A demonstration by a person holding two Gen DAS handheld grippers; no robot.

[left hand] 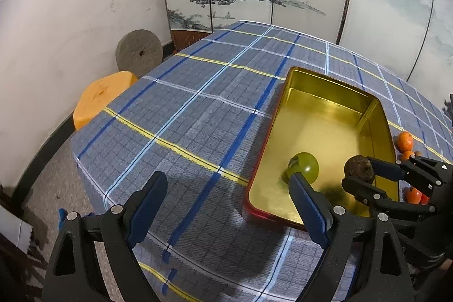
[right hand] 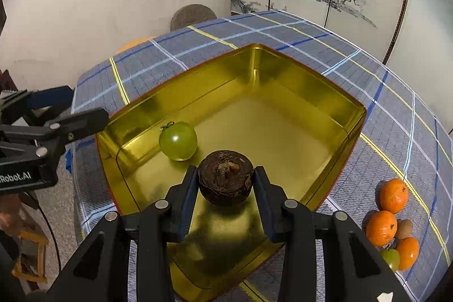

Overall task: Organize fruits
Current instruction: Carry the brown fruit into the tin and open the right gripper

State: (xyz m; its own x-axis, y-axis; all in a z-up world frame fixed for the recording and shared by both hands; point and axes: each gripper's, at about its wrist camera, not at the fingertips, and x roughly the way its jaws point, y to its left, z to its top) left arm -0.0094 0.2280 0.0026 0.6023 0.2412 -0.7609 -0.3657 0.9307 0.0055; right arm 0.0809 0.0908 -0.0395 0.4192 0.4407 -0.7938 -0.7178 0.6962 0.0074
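The right gripper (left hand: 365, 174) is covering part of the orange fruits (left hand: 405, 140); the green fruit (right hand: 392, 259) is sitting half hidden behind its arm.

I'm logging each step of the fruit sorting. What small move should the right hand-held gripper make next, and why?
Probably lower a little and open. The right hand-held gripper grips the brown fruit over the gold tin, apparently above its floor, near the green fruit already lying inside.

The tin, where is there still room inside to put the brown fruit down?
The tin floor is bare across its middle and far end, beyond the green fruit. The right hand-held gripper holds the brown fruit over the near end, close to the green one. Outside, oranges crowd the cloth on the right.
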